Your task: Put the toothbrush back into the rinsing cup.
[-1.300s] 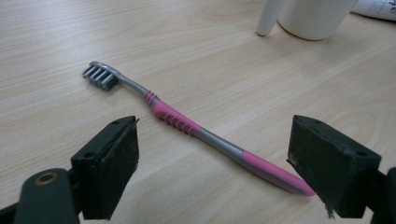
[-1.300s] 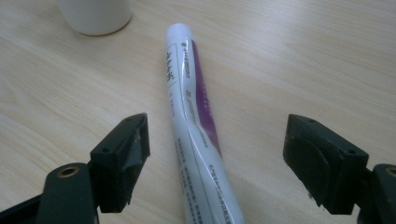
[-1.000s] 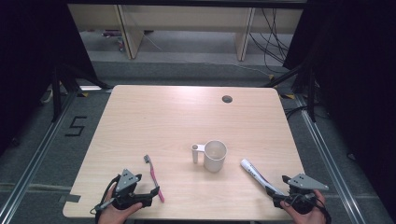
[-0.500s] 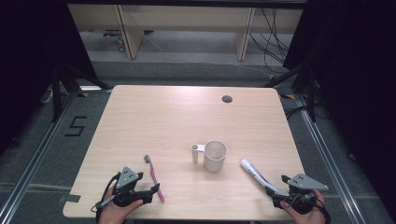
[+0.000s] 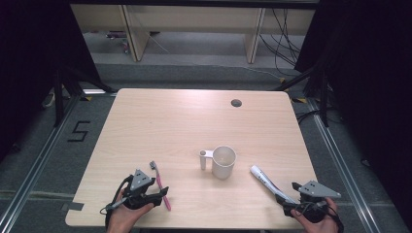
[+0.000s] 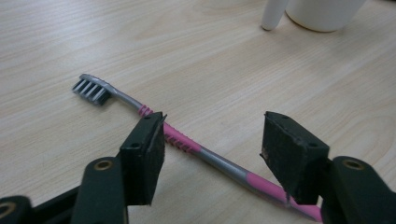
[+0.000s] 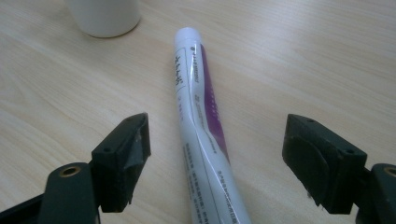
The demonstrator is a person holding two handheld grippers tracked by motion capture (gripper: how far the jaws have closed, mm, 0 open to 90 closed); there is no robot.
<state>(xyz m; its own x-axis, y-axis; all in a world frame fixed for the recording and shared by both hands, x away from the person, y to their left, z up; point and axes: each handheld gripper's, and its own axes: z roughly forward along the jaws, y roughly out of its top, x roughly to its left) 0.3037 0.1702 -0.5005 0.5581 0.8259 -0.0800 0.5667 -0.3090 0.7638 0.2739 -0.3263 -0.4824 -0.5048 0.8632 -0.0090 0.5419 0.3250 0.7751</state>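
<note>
The left claw (image 6: pixel 212 144) hangs low over the table (image 5: pixel 184 121) with its jaws spread to either side of a pink and grey toothbrush (image 6: pixel 187 147). The jaws have just been closing, yet neither pad presses on the handle, which lies flat on the wood and runs slantwise through the gap between them. The bristle head lies beyond the claw's one jaw, and the tail end of the handle passes under the other. In the high view this left claw (image 5: pixel 163 191) sits near the table's near edge, the toothbrush (image 5: pixel 159 182) just beside its tips.

The right claw (image 7: pixel 217 156) is spread wide, both pads well clear of a white tube with a purple stripe (image 7: pixel 201 126) that lies on the table between the jaws and points away from the claw. In the high view the right claw (image 5: pixel 286 206) rests by the near edge with the tube (image 5: pixel 267 182) reaching out from it toward the middle.

Past both claws, between them, stands a white cup (image 5: pixel 223 161) with a small white handle post (image 5: pixel 203 159) just beside it. Far off near the back edge is a dark round hole (image 5: pixel 236 103).
</note>
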